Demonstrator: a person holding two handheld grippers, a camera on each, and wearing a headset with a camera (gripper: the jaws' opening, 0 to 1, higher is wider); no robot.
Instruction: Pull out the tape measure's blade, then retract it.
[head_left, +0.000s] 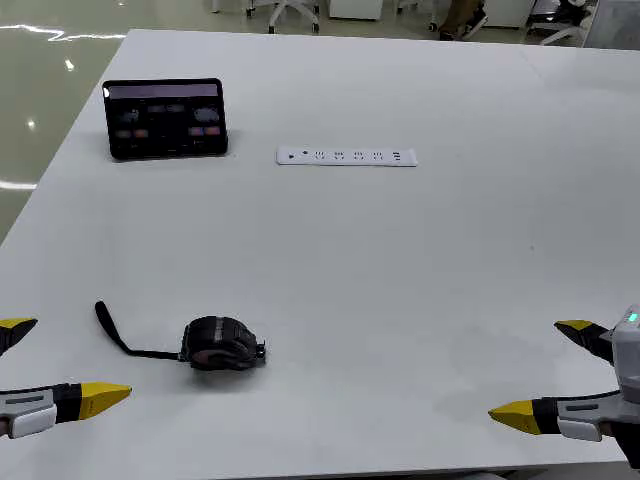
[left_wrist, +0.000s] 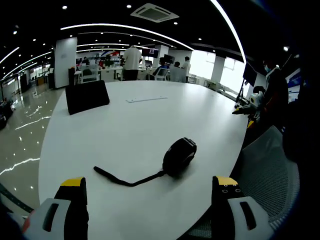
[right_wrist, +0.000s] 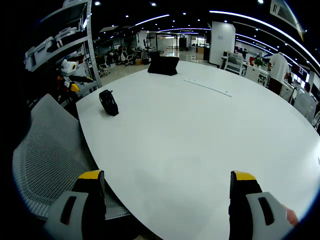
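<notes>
Left gripper (head_left: 82, 357): sat low over the counter (head_left: 400, 260), left of the tape measure (head_left: 222, 343) and a little nearer the person, apart from it. Its yellow-tipped jaws stood wide and held nothing.
Left gripper view: the tape measure (left_wrist: 180, 155) lay ahead of the spread jaws, slightly toward the right-hand one, with bare counter between.
Wrist strap (head_left: 115, 330): black, ran out from the tape measure's left end. It lay flat on the counter and bent up toward its far tip.
Tablet (head_left: 165, 118): dark, propped up, stood well beyond the tape measure and slightly left of it. Its screen was lit but blurred.
Tape measure: black and rounded, rested on its side on the counter near the front edge. Neither gripper touched it. A small end tab showed at its right side, and the blade sat inside the case.
Power strip (head_left: 346, 156): white, lay flat well beyond the tape measure and to its right, level with the tablet.
Right gripper (head_left: 523, 368): sat well to the right of the tape measure, near the front edge. Its jaws were opened wide and held nothing.
Right gripper view: the tape measure (right_wrist: 108, 102) lay far off to the upper left. A grey mesh chair (right_wrist: 45, 145) sat below it, off the counter's edge.
</notes>
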